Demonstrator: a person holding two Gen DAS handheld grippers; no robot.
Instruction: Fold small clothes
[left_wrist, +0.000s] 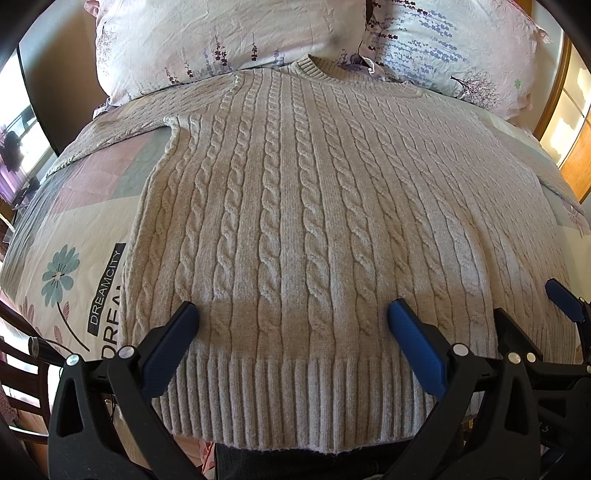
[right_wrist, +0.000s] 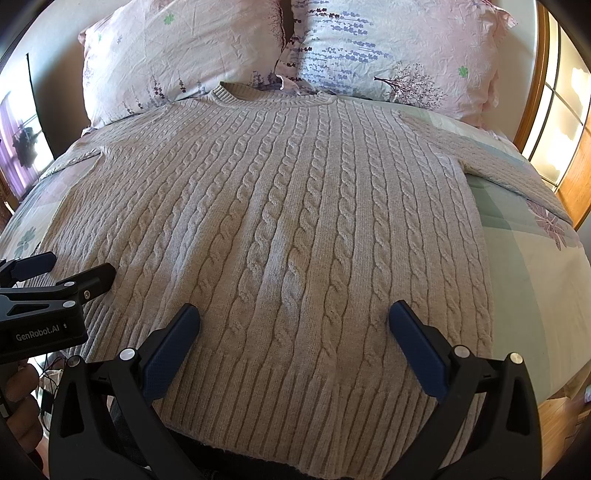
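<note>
A beige cable-knit sweater (left_wrist: 295, 206) lies flat and face up on the bed, collar toward the pillows, ribbed hem nearest me, both sleeves spread out sideways. It also fills the right wrist view (right_wrist: 280, 229). My left gripper (left_wrist: 293, 321) is open and empty, hovering over the hem on the sweater's left half. My right gripper (right_wrist: 293, 321) is open and empty over the hem on the right half. Each gripper shows at the edge of the other's view: the right gripper (left_wrist: 535, 306) and the left gripper (right_wrist: 77, 267).
The sweater rests on a patterned quilt (left_wrist: 81, 236) with a flower print and lettering. Two floral pillows (right_wrist: 177, 55) (right_wrist: 399, 48) lean at the head of the bed. A wooden window frame (right_wrist: 535, 110) stands on the right, and a dark chair (left_wrist: 22, 376) at the left.
</note>
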